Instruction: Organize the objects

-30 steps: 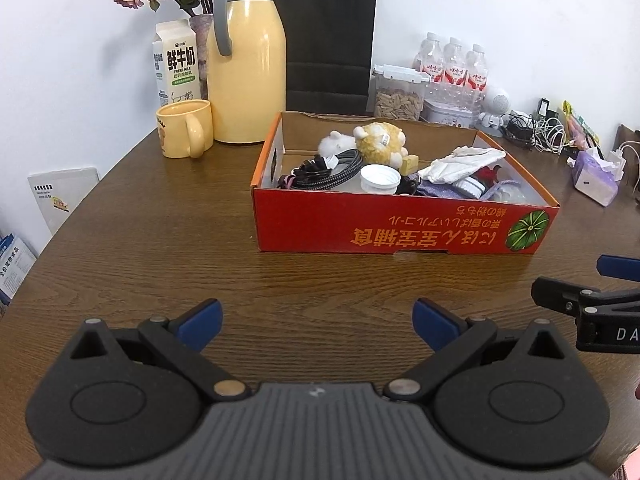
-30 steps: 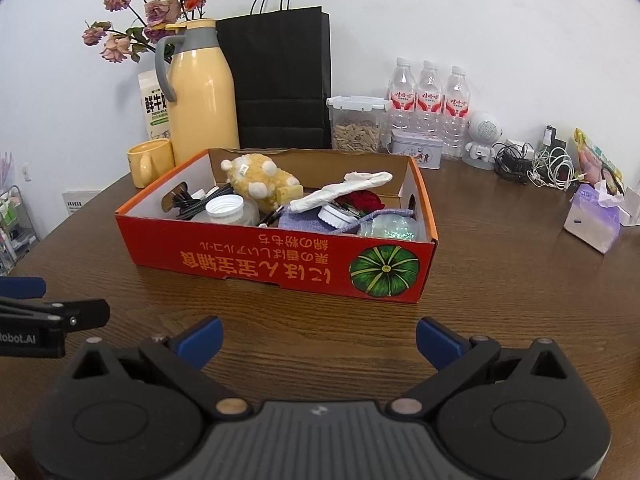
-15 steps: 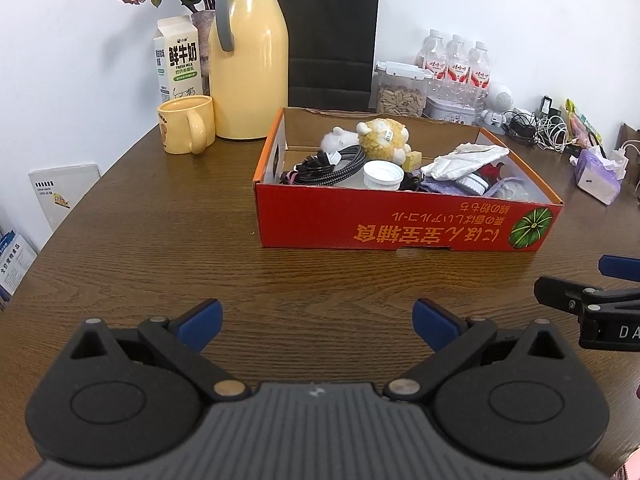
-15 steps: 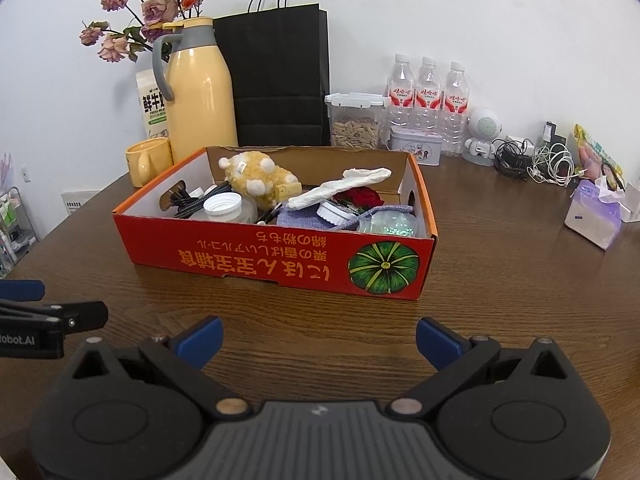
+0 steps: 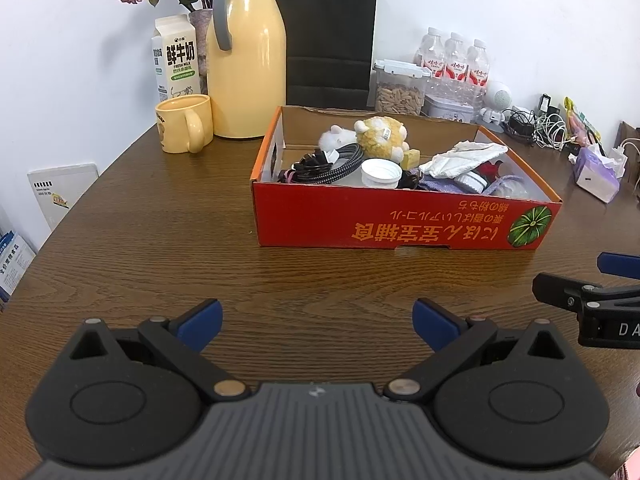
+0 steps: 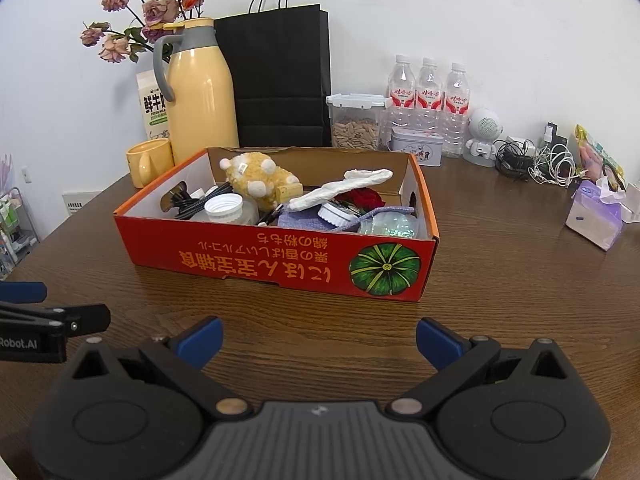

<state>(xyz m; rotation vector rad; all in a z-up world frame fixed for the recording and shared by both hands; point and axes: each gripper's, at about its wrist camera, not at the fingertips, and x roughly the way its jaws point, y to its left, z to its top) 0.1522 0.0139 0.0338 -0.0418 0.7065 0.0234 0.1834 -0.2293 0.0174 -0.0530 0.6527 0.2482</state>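
Both grippers hover low over the brown table (image 5: 168, 240), side by side and level, pointing at the red box (image 6: 276, 256) that sits near the middle of the table, a little way ahead of them. The left gripper (image 5: 317, 322) has its blue-tipped fingers (image 5: 200, 320) spread wide with nothing between them, only bare wood grain below. The right gripper (image 6: 319, 338) is spread just as wide and is likewise empty; from the left camera only its tip pokes in at the right edge, cut off by the frame. Neither touches the box. Inside the box things lie in a jumble: a yellow plush (image 6: 256, 180) toward the back, a coiled black cable (image 5: 328, 164) at the left end, a white lid (image 6: 223, 208) in front of the plush, a white cloth (image 6: 344, 190) draped across the right half over something red (image 6: 364, 198) that I can't make out. A purple fabric piece (image 6: 300, 220) and a clear shiny item (image 6: 390, 226) sit against the near wall, half hidden by it. Behind the box stand a yellow jug (image 5: 246, 64), a mug (image 5: 182, 122), a milk carton (image 5: 176, 56), a black bag (image 6: 280, 76) and three bottles (image 6: 428, 92). The flowers (image 6: 140, 20) are partly blocked by the jug, and the cords (image 6: 536, 162) at the far right are too tangled to sort out.
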